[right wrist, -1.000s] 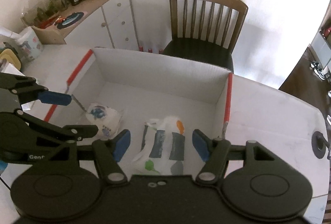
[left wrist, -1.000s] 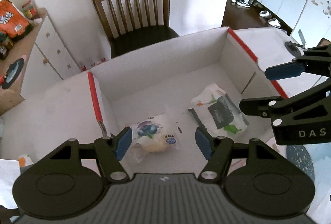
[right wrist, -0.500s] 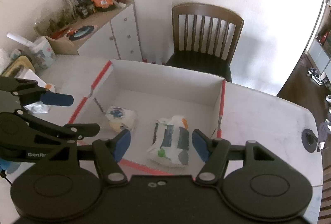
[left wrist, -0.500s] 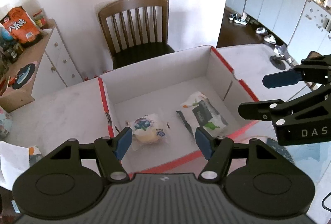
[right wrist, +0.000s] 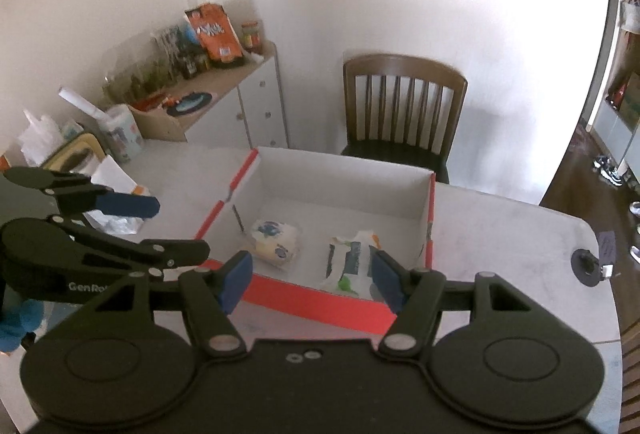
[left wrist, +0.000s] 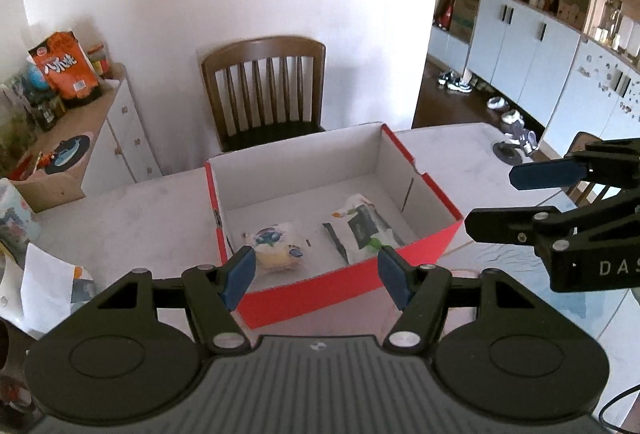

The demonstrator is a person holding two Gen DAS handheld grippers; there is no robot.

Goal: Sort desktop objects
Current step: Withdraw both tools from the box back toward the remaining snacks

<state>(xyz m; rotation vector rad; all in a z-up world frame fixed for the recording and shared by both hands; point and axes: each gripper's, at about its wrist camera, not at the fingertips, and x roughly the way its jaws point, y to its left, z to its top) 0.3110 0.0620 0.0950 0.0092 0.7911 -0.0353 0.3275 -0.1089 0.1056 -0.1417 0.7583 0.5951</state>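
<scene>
left tool (left wrist: 316, 280) wide, empty | right tool (right wrist: 310, 280) wide, empty | red cardboard box (left wrist: 344, 284), white inside, on pale matte counter (left wrist: 120, 205) | inside: crinkly round bun packet (left wrist: 272, 248) at 9 o'clock, flat wipes pack (left wrist: 362, 228) at 3 | left view only: shoes (left wrist: 456, 81) at 2; right view only: paper roll (right wrist: 82, 103) at 10

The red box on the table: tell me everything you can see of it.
The box is open-topped cardboard, red outside and white inside, with a small notch in its right rim. It sits flat on the white table, before a wooden chair. Inside lie two wrapped packets apart: a bun and a wipes pack. Nothing grips it.
</scene>
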